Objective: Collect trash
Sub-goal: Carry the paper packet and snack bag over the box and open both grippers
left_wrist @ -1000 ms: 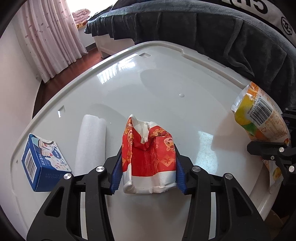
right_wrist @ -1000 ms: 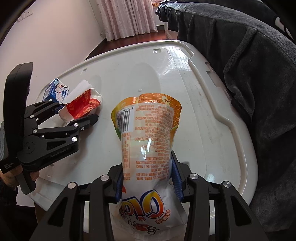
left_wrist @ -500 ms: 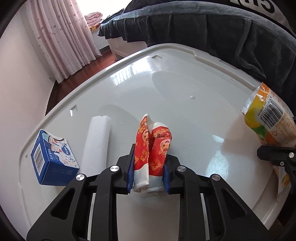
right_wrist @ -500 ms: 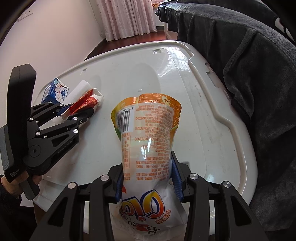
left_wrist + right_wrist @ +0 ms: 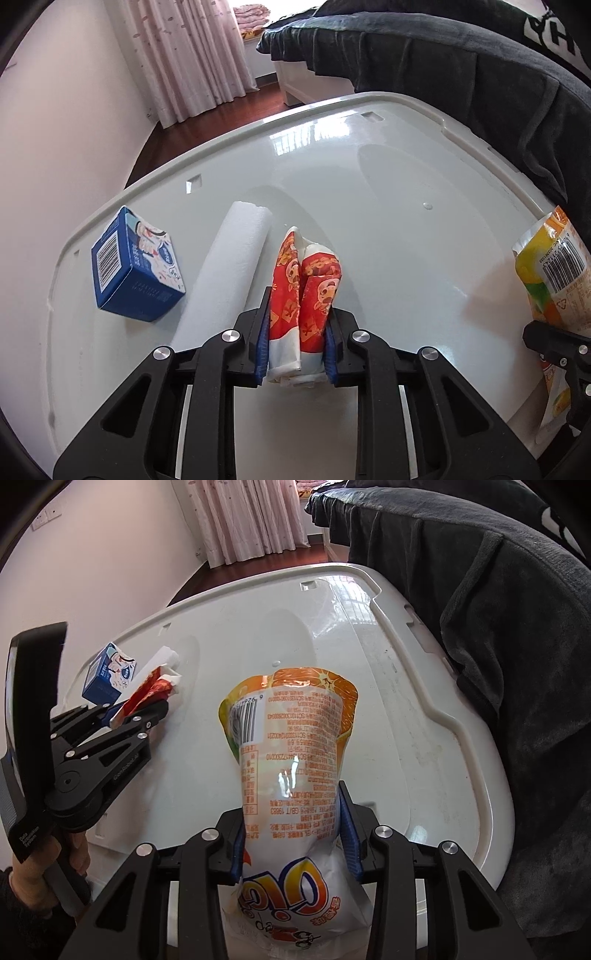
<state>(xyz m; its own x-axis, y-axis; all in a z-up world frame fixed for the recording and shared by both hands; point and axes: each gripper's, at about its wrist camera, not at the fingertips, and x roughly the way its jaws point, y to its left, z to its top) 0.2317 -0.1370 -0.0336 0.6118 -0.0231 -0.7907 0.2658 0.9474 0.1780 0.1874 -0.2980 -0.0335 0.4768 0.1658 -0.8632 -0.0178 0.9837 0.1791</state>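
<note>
L tongs (image 5: 295, 343) clenched on red wrapper (image 5: 304, 295) nr surface's (image 5: 369, 221) left edge; R tongs (image 5: 293, 834) grip orange pouch (image 5: 288, 746). Only R view shows person's hand (image 5: 70, 853).

Wrapper (image 5: 304, 295): red, gold print, white edge. Carton (image 5: 135, 271): blue, white. Pouch (image 5: 291, 746): orange, yellow, barcode.

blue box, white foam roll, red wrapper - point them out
blue box (image 5: 142, 275), left wrist view, on its printed top face
white foam roll (image 5: 231, 273), left wrist view, mid-length of its side
red wrapper (image 5: 304, 291), left wrist view, crumpled printed front above the pads
</note>
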